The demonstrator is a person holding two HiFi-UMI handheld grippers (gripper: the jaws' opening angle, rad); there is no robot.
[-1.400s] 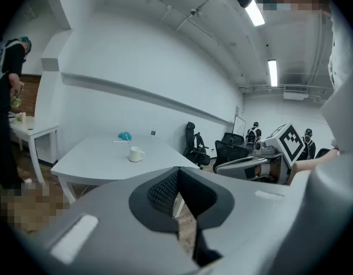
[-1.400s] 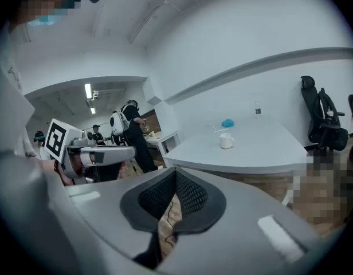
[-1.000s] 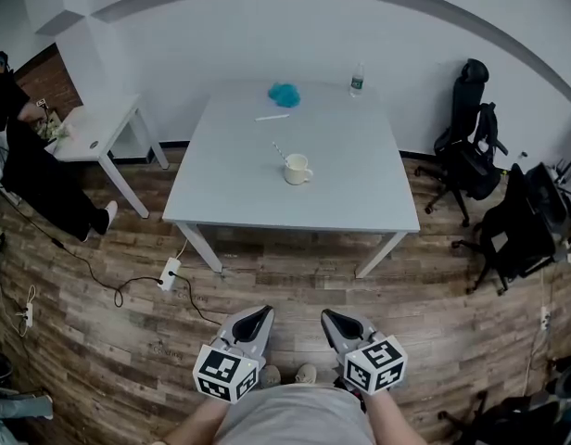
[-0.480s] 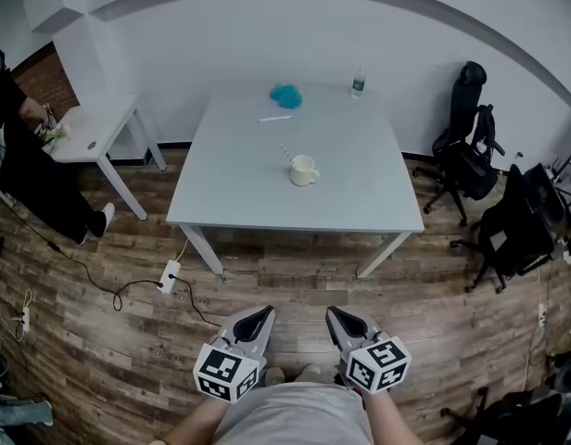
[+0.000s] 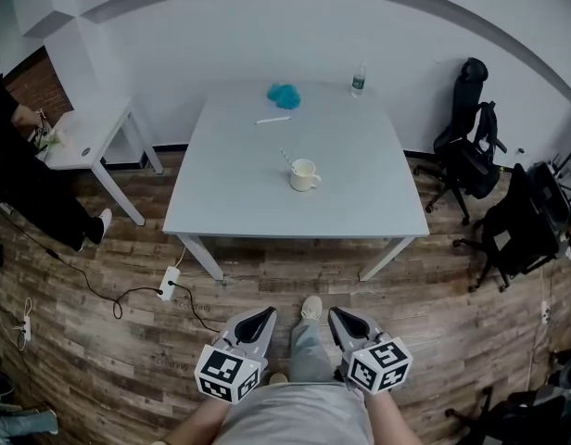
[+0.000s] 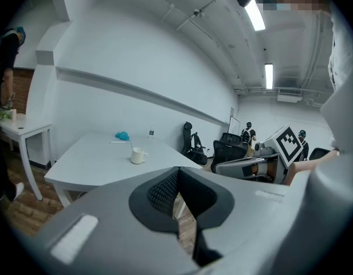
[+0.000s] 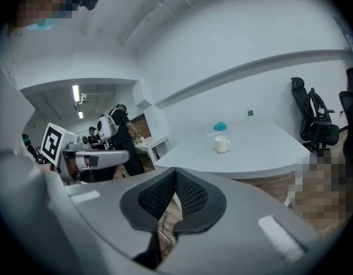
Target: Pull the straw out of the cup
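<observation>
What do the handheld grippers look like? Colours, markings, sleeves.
The left gripper and right gripper have pale grey shells tapering to a point, lined with black mesh-textured pads. Each carries a white cube with black square markers. No cables show. The person wears a grey top, forearms bare.

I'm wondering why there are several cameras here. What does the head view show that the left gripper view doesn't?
Only the head view: the power strip on the floor, the wearer's shoe, and the left gripper from above with its marker cube. Only the left gripper view: ceiling lights, distant people, and its own fingers closed together. Both: the table, the cup with its straw, the bottle, and the right gripper.
</observation>
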